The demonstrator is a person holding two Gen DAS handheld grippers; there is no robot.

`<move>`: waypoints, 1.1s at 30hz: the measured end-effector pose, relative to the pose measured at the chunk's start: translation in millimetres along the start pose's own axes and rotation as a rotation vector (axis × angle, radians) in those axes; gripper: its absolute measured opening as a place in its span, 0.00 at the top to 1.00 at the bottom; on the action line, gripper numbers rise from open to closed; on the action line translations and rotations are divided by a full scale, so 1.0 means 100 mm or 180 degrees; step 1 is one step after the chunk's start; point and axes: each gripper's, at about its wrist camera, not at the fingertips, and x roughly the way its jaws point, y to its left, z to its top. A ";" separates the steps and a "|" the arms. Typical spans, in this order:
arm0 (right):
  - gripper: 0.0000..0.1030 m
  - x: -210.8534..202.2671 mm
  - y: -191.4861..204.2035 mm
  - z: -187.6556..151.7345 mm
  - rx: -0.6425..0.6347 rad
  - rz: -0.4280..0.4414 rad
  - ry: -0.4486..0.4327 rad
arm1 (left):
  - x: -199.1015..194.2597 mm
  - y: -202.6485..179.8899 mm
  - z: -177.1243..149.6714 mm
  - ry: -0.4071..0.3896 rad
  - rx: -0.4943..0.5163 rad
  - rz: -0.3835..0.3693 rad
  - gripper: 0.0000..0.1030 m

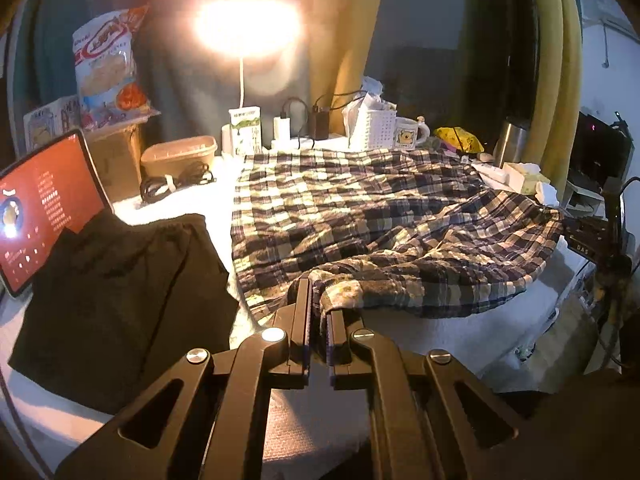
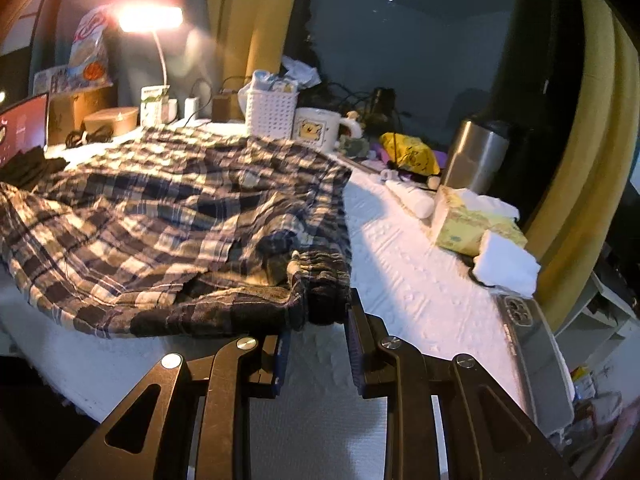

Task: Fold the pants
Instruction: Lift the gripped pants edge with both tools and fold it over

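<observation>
The plaid pants (image 1: 360, 208) lie spread on the white table cover (image 1: 440, 332), their near part bunched and partly doubled over. My left gripper (image 1: 319, 304) is shut on a fold of the plaid cloth at its near edge. In the right wrist view the pants (image 2: 160, 216) fill the left half. My right gripper (image 2: 318, 320) is open, its fingers either side of the gathered waistband corner (image 2: 324, 280); the left finger tip is hidden under the cloth. The right gripper also shows at the right edge of the left wrist view (image 1: 588, 236).
A folded black garment (image 1: 116, 296) and a red-screened tablet (image 1: 44, 204) sit at the left. A lamp (image 1: 246, 28), carton, white basket (image 2: 272, 112), bear mug (image 2: 316, 128), steel flask (image 2: 476, 156) and tissue pack (image 2: 472, 224) line the back and right. A phone (image 2: 532, 352) lies near the right edge.
</observation>
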 end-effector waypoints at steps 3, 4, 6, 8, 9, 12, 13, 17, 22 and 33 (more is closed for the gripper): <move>0.75 -0.05 -0.03 0.05 0.0025 -0.0014 -0.0019 | -0.02 -0.02 0.07 -0.0048 0.0042 0.0006 0.96; 0.75 -0.05 -0.05 0.07 0.0032 -0.0018 -0.0019 | -0.02 -0.02 0.09 -0.0057 0.0043 0.0002 0.96; 0.75 -0.07 -0.07 0.12 0.0075 -0.0022 -0.0032 | -0.01 -0.02 0.14 -0.0080 0.0037 -0.0005 0.96; 0.75 -0.07 -0.09 0.16 0.0120 -0.0016 -0.0046 | 0.00 -0.02 0.18 -0.0095 0.0043 -0.0010 0.96; 0.75 -0.07 -0.10 0.19 0.0135 -0.0015 -0.0047 | 0.01 -0.02 0.21 -0.0105 0.0047 -0.0010 0.96; 0.75 -0.06 -0.12 0.26 0.0178 -0.0019 -0.0057 | 0.02 -0.02 0.28 -0.0144 0.0082 0.0011 0.96; 0.75 -0.07 -0.12 0.28 0.0187 -0.0020 -0.0059 | 0.02 -0.03 0.31 -0.0164 0.0113 0.0032 0.96; 0.75 -0.06 -0.17 0.40 0.0223 -0.0035 -0.0072 | 0.06 0.01 0.43 -0.0226 0.0210 0.0073 0.96; 0.75 -0.02 -0.24 0.55 0.0270 -0.0065 -0.0088 | 0.11 0.06 0.60 -0.0343 0.0211 0.0106 0.96; 0.75 0.18 -0.31 1.01 0.0325 -0.0138 -0.0213 | 0.31 0.19 0.97 -0.0529 0.0163 0.0140 0.96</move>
